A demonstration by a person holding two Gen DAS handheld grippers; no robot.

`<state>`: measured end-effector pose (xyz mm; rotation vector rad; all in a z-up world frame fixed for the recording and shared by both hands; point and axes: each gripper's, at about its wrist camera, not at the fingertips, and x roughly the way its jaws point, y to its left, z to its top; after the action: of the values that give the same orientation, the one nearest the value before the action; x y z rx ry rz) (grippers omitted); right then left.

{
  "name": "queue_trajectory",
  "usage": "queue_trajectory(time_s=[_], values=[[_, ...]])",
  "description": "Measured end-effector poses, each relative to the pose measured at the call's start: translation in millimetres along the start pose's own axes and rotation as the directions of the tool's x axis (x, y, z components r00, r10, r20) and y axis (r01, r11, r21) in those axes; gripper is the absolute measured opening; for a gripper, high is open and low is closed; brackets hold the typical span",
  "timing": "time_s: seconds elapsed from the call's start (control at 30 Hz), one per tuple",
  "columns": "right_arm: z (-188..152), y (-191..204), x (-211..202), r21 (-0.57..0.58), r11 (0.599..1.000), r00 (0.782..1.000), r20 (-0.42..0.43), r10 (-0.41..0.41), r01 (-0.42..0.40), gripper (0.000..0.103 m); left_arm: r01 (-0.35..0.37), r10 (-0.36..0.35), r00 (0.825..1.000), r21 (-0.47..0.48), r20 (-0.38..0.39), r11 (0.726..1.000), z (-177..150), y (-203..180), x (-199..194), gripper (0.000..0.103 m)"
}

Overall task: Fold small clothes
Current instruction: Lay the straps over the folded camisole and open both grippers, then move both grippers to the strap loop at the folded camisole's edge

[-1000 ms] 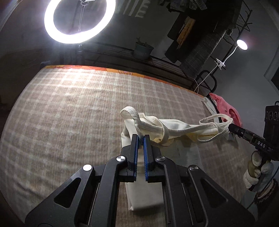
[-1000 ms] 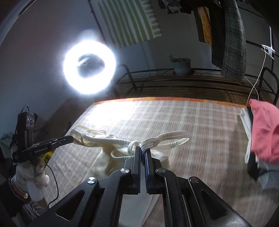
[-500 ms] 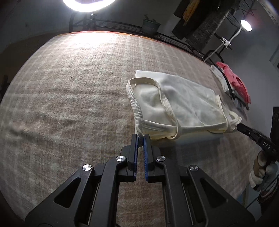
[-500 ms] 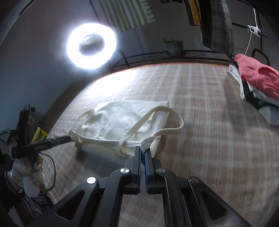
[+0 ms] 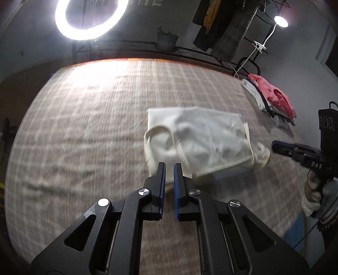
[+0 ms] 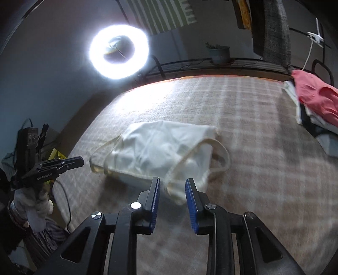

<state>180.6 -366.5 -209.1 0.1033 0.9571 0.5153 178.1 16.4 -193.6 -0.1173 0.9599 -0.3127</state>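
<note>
A cream sleeveless top (image 5: 200, 139) lies folded over on the plaid bedspread (image 5: 95, 127), straps toward me. My left gripper (image 5: 169, 169) is open a little and empty, just before the top's near left edge. My right gripper (image 6: 172, 186) is open wider and empty; the top's (image 6: 164, 148) near hem lies between and just beyond its fingers. The right gripper also shows in the left wrist view (image 5: 295, 150), beside the top's right end. The left gripper shows in the right wrist view (image 6: 61, 165), off the top's left end.
A stack of folded clothes with a pink garment (image 5: 272, 95) on top sits at the bed's far right edge; it also shows in the right wrist view (image 6: 314, 99). A ring light (image 5: 88, 19) and a metal rack with a plant pot (image 5: 166, 40) stand behind the bed.
Both grippers have opened and let go of the top's strap edges. The top now lies loose on the bed, and both grippers have pulled back a little.
</note>
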Motion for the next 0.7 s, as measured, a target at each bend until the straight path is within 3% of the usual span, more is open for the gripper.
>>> queue_trajectory(time_s=[0.17,0.33,0.43,0.53,0.63,0.67,0.7], values=[[21,10,42,-0.025,0.999,0.996,-0.068,-0.05,0.048,0.026,-0.017,0.017,0.997,0.003,-0.073,1.0,19,-5,49,0.004],[4,9,64,-0.044,0.995,0.984,-0.149,-0.093,0.088,0.025,-0.034,0.043,0.984,0.055,-0.174,0.998,-12,-2,73,0.004],[-17,2,61,-0.024,0.996,0.981,-0.172,-0.089,0.086,0.025,-0.046,0.064,0.983,0.109,-0.17,0.993,-25,0,62,0.014],[-30,-4,47,-0.014,0.997,0.981,-0.177,-0.081,0.08,0.026,-0.054,0.072,0.983,0.11,-0.169,0.993,-28,6,47,0.014],[-35,-8,31,-0.018,0.998,0.982,-0.179,-0.062,0.06,0.028,-0.047,0.055,0.991,0.07,-0.121,0.996,-24,15,26,0.015],[-35,-9,24,-0.013,0.999,0.984,-0.169,-0.049,0.047,0.031,-0.036,0.04,0.994,0.036,-0.103,0.999,-20,20,21,0.02],[-33,-11,18,-0.007,0.999,0.987,-0.156,-0.036,0.035,0.033,-0.025,0.025,0.996,0.002,-0.084,1.0,-15,25,17,0.033]])
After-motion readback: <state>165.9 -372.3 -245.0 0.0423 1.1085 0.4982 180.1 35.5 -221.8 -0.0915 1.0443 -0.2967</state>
